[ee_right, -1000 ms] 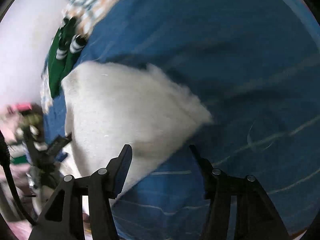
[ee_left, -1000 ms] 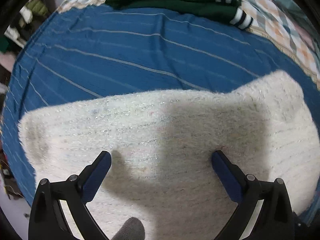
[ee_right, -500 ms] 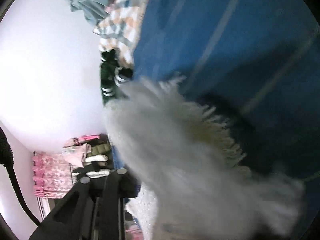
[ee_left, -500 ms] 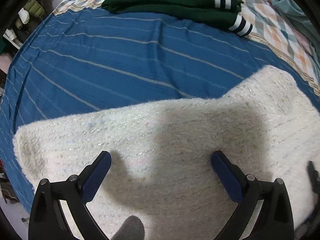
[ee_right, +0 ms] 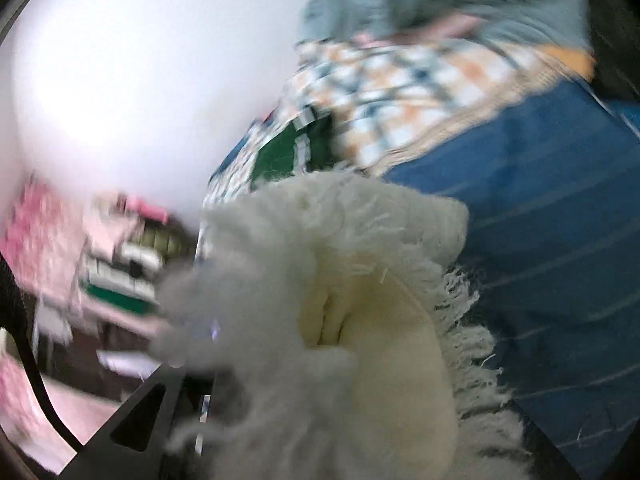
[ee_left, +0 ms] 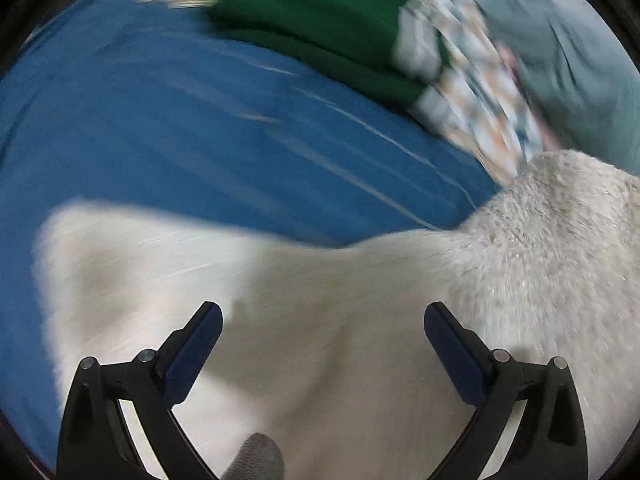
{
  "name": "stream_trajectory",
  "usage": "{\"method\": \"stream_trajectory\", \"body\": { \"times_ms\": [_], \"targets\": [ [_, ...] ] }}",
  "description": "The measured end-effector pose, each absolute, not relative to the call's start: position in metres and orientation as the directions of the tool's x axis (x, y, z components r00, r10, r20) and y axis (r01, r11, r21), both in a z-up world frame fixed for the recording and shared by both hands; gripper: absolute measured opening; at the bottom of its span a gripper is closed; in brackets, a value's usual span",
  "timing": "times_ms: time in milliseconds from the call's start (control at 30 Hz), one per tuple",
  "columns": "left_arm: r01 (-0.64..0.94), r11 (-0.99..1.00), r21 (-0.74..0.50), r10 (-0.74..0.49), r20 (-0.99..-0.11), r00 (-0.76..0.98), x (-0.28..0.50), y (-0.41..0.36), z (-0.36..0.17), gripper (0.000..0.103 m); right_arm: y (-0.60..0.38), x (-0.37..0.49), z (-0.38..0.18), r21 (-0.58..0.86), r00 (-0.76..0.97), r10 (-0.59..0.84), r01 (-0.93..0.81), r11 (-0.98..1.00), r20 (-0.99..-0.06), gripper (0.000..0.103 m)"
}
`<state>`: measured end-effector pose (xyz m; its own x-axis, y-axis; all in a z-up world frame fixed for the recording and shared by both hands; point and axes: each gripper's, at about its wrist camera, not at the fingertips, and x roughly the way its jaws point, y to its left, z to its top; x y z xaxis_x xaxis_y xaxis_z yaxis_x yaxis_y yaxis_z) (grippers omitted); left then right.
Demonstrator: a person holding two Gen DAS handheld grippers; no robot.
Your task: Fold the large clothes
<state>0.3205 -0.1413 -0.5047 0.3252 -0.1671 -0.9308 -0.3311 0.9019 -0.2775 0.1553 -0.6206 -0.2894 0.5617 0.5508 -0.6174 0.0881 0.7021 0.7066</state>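
A fluffy cream-white knitted garment [ee_left: 320, 320] lies spread over a blue bedsheet with thin pale stripes [ee_left: 180, 128]; its right-hand part rises off the sheet toward the edge of the left wrist view. In the right wrist view a bunched, fringed fold of the same garment [ee_right: 360, 300] fills the foreground, hiding most of the right gripper [ee_right: 304, 396]; only one black finger [ee_right: 136, 420] shows at lower left. The right gripper is clamped on that fold, with fabric wrapped over the jaws. The left gripper [ee_left: 322, 338] hangs above the flat portion, blue-padded fingers [ee_left: 192, 356] spread wide, nothing between them; contact with the fabric cannot be told. Beyond the garment, a folded dark green garment with white cuff stripes [ee_left: 320, 28] rests at the sheet's far edge on a checked orange-and-white quilt [ee_right: 420, 92]. Both views are motion-blurred.
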Motion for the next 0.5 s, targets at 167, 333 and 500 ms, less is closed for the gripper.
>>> {"method": "stream_trajectory", "body": {
  "times_ms": [167,333,500],
  "targets": [
    [-0.561,0.818,-0.131,0.033,-0.961,0.273,0.190,-0.028,-0.479,0.103,-0.476,0.157,-0.255,0.589,0.397,0.613,-0.196,0.784,-0.684,0.024],
    [-0.711,0.702,0.039,0.166,-0.980,0.110,0.073,0.036,-0.489,0.103,-0.330,0.116,-0.291,0.450,0.218,0.581,-0.446,0.774,-0.784,0.024],
    [-0.829,0.559,0.027,0.133,-0.989,0.057,0.012,0.053,-0.506,0.103,-0.226,0.068,-0.372,0.308,0.057,0.427,-0.607,0.733,-0.903,0.026]
  ]
}}
